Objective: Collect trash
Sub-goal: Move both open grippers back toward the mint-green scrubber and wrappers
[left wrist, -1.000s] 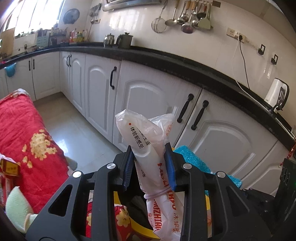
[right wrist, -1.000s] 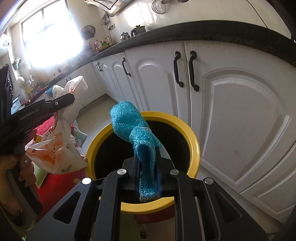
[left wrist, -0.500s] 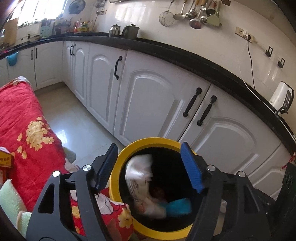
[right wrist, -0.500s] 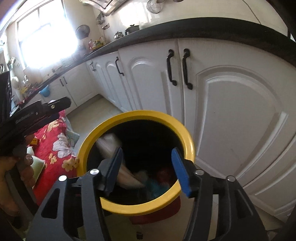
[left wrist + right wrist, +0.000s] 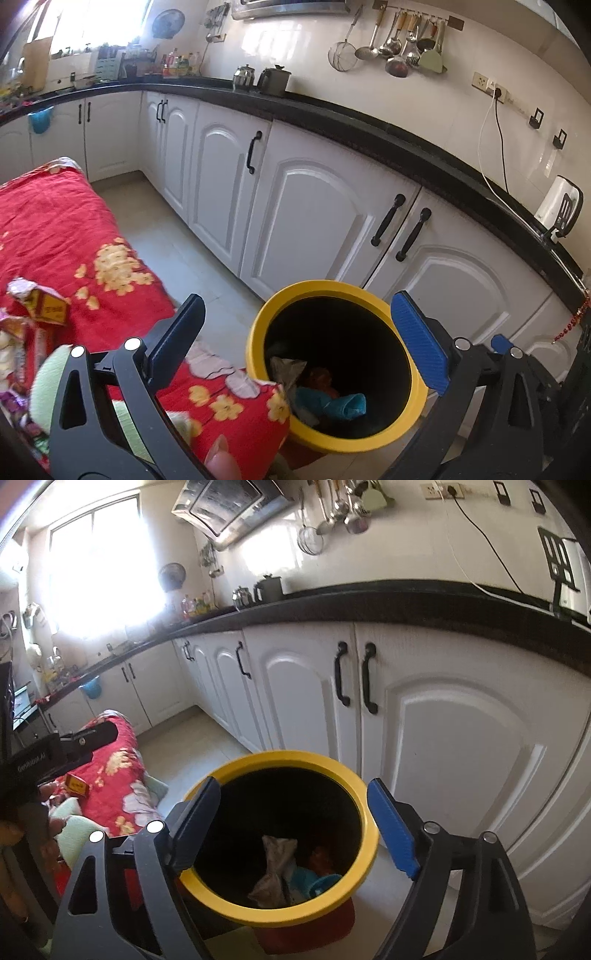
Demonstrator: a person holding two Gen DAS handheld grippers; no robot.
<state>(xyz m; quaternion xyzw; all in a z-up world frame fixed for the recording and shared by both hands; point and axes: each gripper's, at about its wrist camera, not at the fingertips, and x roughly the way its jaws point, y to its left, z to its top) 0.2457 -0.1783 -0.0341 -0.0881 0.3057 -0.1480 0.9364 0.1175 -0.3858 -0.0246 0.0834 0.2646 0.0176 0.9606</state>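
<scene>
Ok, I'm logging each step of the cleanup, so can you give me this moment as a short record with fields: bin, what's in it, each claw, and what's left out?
bin: yellow-rimmed bin, on the floor by the white cupboards
in bin: crumpled plastic bag, blue cloth, something red too dark to identify
left claw: open, empty, above the bin
right claw: open, empty, above the bin
left out: small yellow box on the red flowered blanket

Tiled floor (image 5: 177, 236) under yellow-rimmed bin (image 5: 413, 424)
</scene>
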